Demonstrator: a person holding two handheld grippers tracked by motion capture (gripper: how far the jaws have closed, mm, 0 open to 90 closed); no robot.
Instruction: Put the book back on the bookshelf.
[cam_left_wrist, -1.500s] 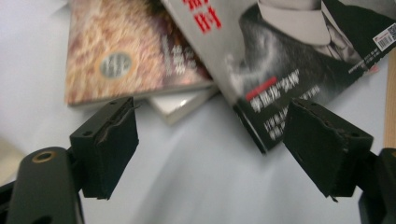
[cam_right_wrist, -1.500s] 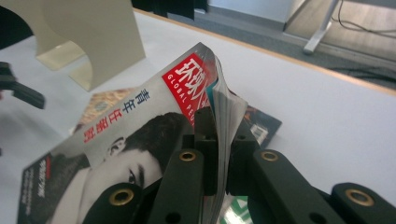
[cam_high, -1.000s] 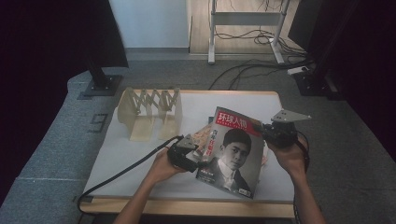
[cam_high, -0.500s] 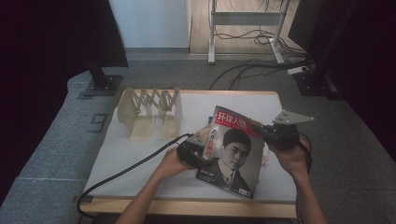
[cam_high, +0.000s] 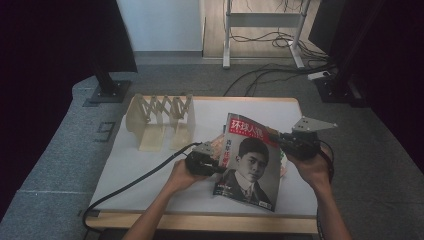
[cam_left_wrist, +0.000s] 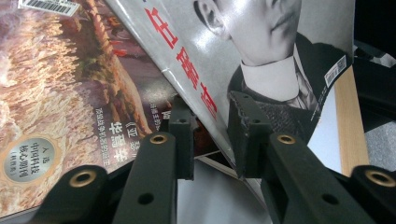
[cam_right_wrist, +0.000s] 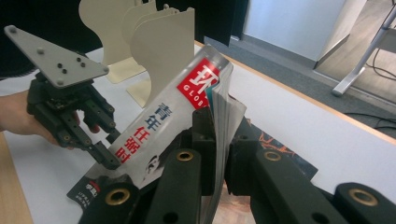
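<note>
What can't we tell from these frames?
- Left gripper view: whether the left gripper pads press the magazine; its spine edge hides the contact.
- High view: the lower magazine, mostly covered by the lifted one.
- High view: right gripper jaws, too small.

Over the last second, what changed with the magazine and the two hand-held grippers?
The left hand-held gripper has just been closing its jaws over the portrait magazine's spine edge; whether its pads grip yet is unclear. The right hand-held gripper stays clamped on the opposite edge, magazine still tilted up. The rack hasn't moved.

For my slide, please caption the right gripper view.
Right gripper clamps a magazine's open edge; the left gripper closes on its spine.
</note>
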